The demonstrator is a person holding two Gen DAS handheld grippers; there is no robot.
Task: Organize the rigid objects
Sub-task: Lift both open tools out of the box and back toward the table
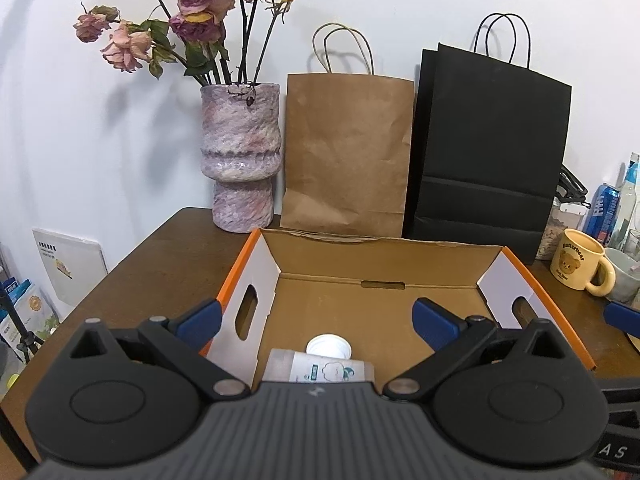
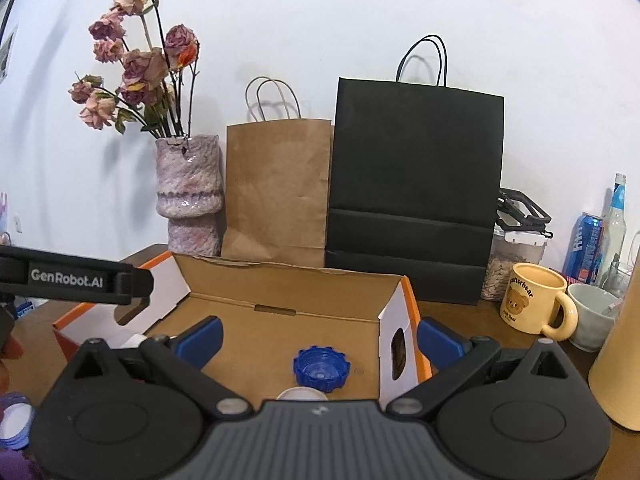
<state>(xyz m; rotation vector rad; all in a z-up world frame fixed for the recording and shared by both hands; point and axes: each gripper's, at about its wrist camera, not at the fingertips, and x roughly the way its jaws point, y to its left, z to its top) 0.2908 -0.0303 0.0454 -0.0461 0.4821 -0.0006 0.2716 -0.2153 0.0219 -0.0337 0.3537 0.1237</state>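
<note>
On the brown wooden table [image 1: 160, 256] sits a shallow corrugated cardboard box [image 1: 380, 300]; both the left gripper [image 1: 316, 324] and right gripper [image 2: 320, 338] hover spread and empty. Only the right view shows the ridged blue cap [image 2: 321, 368]; the left shows a white-capped bottle [image 1: 329, 360] inside.

White wall [image 1: 400, 0] — brown wooden table [image 1: 160, 264]

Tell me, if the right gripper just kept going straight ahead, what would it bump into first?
Probably the blue cap on the floor of the cardboard box, between the open fingers of the right gripper; depth is hard to judge.
</note>
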